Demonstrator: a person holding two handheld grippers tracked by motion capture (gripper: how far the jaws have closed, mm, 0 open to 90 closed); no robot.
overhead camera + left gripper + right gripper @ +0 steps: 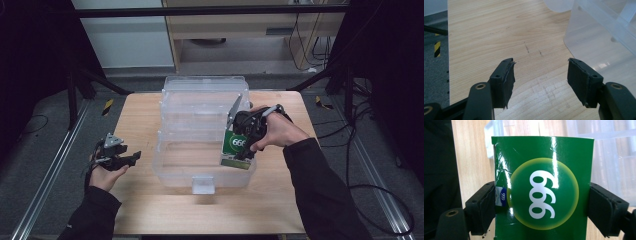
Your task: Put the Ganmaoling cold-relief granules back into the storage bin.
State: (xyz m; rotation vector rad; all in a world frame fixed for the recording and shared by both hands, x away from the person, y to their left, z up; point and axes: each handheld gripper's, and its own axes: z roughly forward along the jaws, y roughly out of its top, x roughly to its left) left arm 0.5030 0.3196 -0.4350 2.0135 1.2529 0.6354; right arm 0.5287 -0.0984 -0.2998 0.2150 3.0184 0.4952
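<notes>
A glossy green box [234,148] with a white "999" in a pale circle is held at the right front corner of a clear plastic storage bin [170,170]. My right gripper [245,139] is shut on it. In the right gripper view the black pads [482,207] press on both narrow sides of the green box [544,170], with the bin [609,157] behind. My left gripper [133,158] rests low over the table's left side, apart from the bin. In the left gripper view it [540,75] stands open over bare wood, nothing between its fingers.
The light wooden table [140,125] carries the bin at its middle, whose raised lid [205,87] stands at the far side and whose corner [596,37] lies right of my left gripper. Metal rails, dark frame posts and cables [360,125] surround the table.
</notes>
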